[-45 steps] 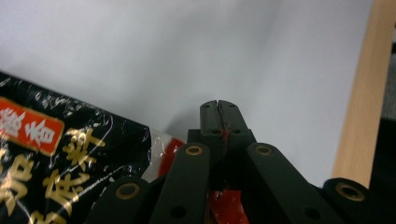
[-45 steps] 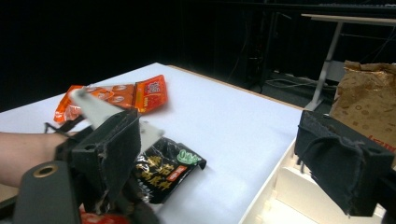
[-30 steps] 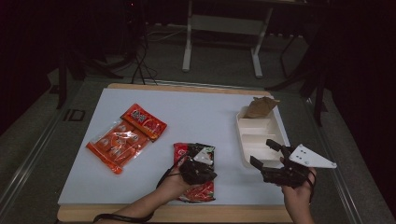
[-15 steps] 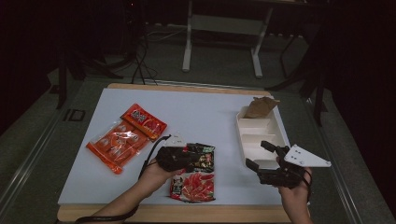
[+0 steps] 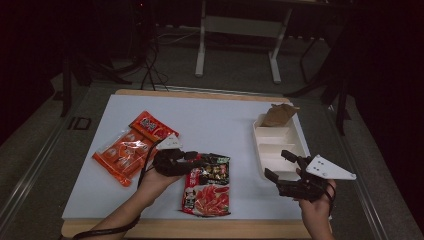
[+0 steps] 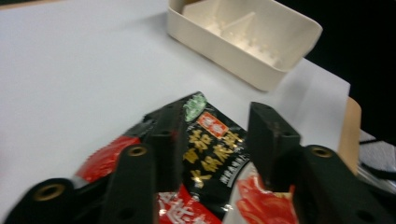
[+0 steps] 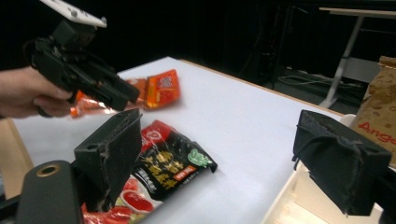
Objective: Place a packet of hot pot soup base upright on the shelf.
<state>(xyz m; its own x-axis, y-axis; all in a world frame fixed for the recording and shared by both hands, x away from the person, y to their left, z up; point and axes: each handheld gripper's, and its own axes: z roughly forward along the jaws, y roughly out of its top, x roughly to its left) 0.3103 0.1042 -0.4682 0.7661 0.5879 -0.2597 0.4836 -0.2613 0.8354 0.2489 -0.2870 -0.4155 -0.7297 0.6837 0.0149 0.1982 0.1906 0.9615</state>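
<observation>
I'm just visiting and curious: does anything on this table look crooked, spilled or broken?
Nothing is spilled or visibly broken. The red-and-black sauce packet lies flat near the front edge, and two orange packets lie overlapped at an angle. A crumpled brown paper bag sticks out of the white tray's far end.

Room being kept dim; surroundings being swallowed by near-black. White table top (image 5: 225,125) being lit from above, brightest surface in high view. Glare being thrown off glossy sauce packet (image 6: 210,154). Near jaws being blurred in both gripper views. Grain being seen throughout high view.
</observation>
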